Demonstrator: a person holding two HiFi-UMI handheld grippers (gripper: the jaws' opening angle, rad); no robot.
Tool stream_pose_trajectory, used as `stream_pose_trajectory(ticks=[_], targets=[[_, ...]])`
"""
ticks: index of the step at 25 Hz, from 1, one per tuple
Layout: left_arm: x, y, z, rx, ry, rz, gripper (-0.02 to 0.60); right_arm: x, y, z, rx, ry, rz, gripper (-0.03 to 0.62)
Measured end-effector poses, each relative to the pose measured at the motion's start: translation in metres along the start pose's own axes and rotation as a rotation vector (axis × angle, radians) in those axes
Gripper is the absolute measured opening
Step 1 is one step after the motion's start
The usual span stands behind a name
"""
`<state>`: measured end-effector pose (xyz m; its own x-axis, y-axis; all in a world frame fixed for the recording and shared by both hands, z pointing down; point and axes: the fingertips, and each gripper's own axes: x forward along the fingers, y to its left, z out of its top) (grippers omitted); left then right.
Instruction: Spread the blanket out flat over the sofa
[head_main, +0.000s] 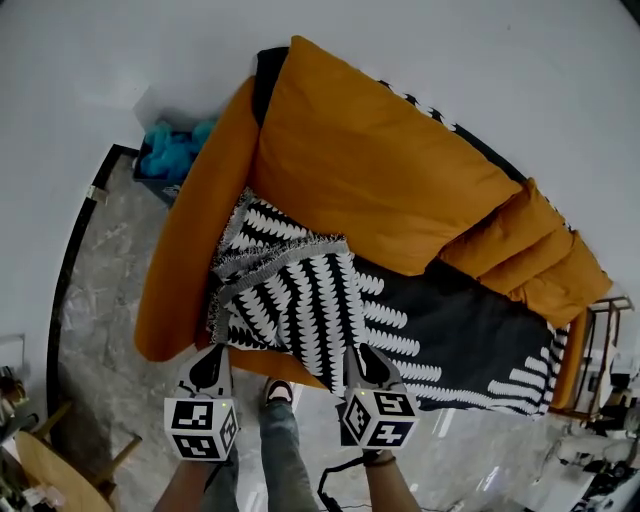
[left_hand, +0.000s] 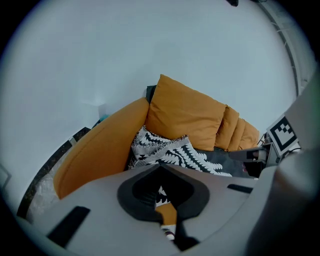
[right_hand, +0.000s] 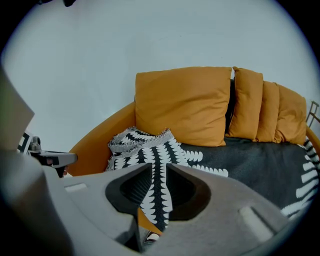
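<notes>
**Sofa** (head_main: 190, 250) – orange, curved armrest at the head view's left. One large back cushion (head_main: 370, 160) and a row of smaller orange cushions (head_main: 520, 250) stand along the back. It stands against a pale wall on a marbled floor (head_main: 100, 330).

**Blanket** (head_main: 320, 300) – black with white leaf-shaped bands and a fringed hem.
- It lies along the seat from the armrest to the far end.
- The far stretch is flat on the seat.
- The end near the armrest is doubled over in a bunched fold, fringe uppermost.
- Its front edge hangs over the front of the seat.

**Left gripper** (head_main: 212, 360) – at the front of the seat, at the blanket's bunched corner. The jaws are clenched, tips together. A scrap of the blanket's pattern shows in the hollow between them.

**Right gripper** (head_main: 365, 358) – at the front edge, well along from the left one. The jaws are closed on a band of the blanket, which runs straight through the narrow gap between them.

**Also present**
- A person's legs and a shoe (head_main: 278, 390), between the two grippers.
- A blue bundle (head_main: 172, 150) in a box behind the armrest.
</notes>
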<state>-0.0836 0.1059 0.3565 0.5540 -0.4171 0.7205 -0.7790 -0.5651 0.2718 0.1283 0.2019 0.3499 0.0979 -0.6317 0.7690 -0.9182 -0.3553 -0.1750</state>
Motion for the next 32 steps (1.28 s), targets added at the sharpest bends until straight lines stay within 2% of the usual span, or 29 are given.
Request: stream_pose_trajectory(ticks=[21, 32], targets=[[0.025, 0.013, -0.012, -0.123, 0.018, 0.101, -0.009, 0.065, -0.032, 0.041, -0.213, 0.096, 0.055, 0.086], [0.06, 0.018, -0.012, -0.176, 0.006, 0.116, -0.009, 0.124, -0.044, 0.059, -0.31, 0.141, 0.085, 0.086]])
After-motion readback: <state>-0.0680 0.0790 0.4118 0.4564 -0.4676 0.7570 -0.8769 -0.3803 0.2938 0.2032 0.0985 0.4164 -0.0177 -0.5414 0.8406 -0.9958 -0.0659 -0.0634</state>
